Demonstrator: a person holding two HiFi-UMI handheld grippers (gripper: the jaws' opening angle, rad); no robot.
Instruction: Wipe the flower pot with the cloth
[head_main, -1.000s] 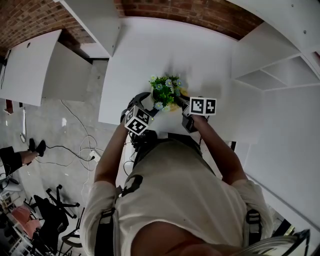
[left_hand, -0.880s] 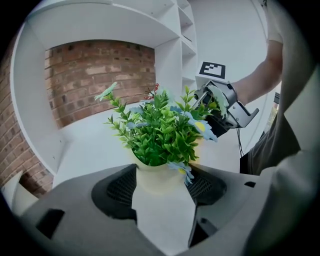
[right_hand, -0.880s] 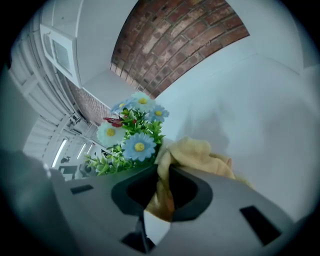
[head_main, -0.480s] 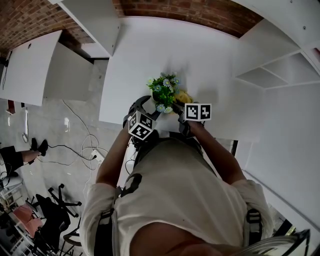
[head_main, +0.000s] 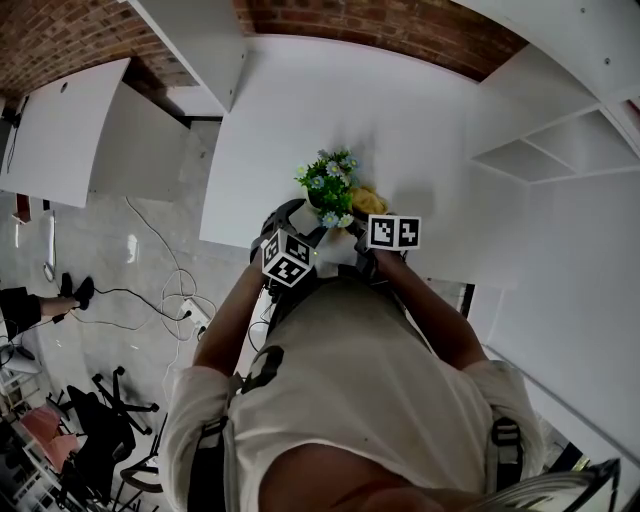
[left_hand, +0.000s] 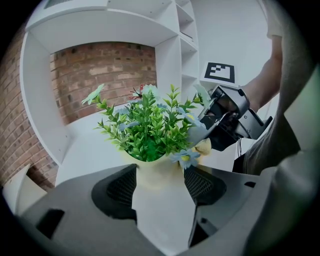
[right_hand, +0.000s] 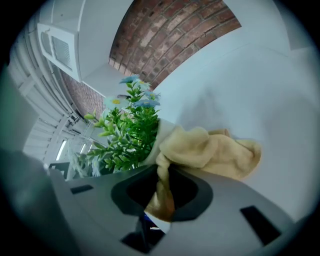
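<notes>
**1. Pot.** Flower pot (left_hand: 159, 200) is pale and tapered. It sits near the front edge of the white table (head_main: 290, 110), just in front of the operator. No view shows whether its base rests on the tabletop.

**2. Tools.**
- Left gripper (left_hand: 159, 186): jaws apart to pot width, pads pressed on both sides of the pot body.
- Right gripper (right_hand: 161, 192): jaws nearly closed, pinching a thin fold of the yellow cloth (right_hand: 212, 150). The rest of the cloth is bunched against the pot's side at rim level.

**3. Hazards (est.).**
- Slip: pot wall looks smooth and tapered, so wipe pressure from the right may push it out of the left grip.
- Drop: pot is close to the table edge, so a slip toward the operator could take it off the table.
- Snag: cloth sits next to the foliage, so an upward stroke may catch stems or flowers.
- Cloth loss: only a narrow fold is pinched, so drag may pull it free.

**4. Contents.** Pot holds a green plant (left_hand: 147, 130) w/ pale blue flowers that fills the opening. No soil is visible.
</notes>
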